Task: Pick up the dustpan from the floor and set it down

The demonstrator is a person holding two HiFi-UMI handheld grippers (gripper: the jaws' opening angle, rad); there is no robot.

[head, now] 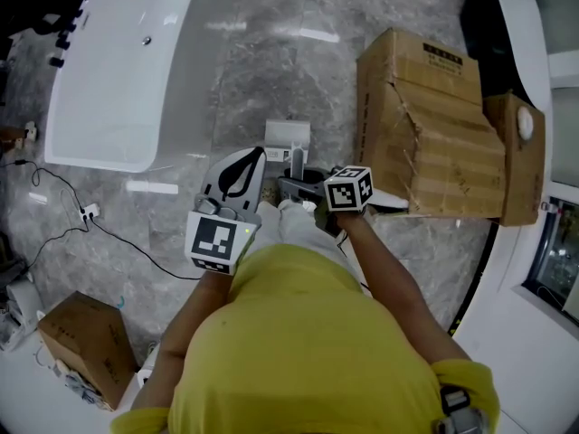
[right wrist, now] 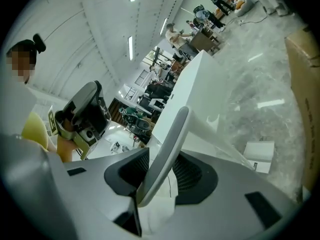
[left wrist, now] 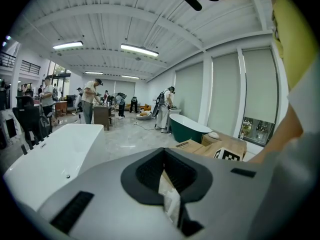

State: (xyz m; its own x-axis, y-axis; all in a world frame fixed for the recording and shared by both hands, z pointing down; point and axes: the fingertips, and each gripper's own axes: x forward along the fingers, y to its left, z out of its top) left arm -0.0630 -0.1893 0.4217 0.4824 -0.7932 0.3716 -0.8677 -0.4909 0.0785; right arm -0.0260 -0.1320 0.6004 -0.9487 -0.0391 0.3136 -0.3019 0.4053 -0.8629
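Observation:
The dustpan's long pale grey handle [right wrist: 167, 141] runs up between the jaws of my right gripper [right wrist: 169, 159], and both ribbed pads lie against it. In the head view this handle [head: 296, 163] stands just ahead of the right gripper [head: 289, 183], low over the floor in front of the person's legs. The pan itself is hidden. My left gripper [head: 256, 157] hangs just left of it, jaws together at the tips with nothing held. The left gripper view shows those joined jaws [left wrist: 163, 151]; only something white shows through the gap.
A white bathtub [head: 118, 70] lies on the marble floor at the left. Torn cardboard boxes [head: 434, 125] stand close on the right. A white flat box [head: 288, 136] sits just ahead. A cable [head: 118, 242] and a small carton [head: 86, 333] lie at the left rear.

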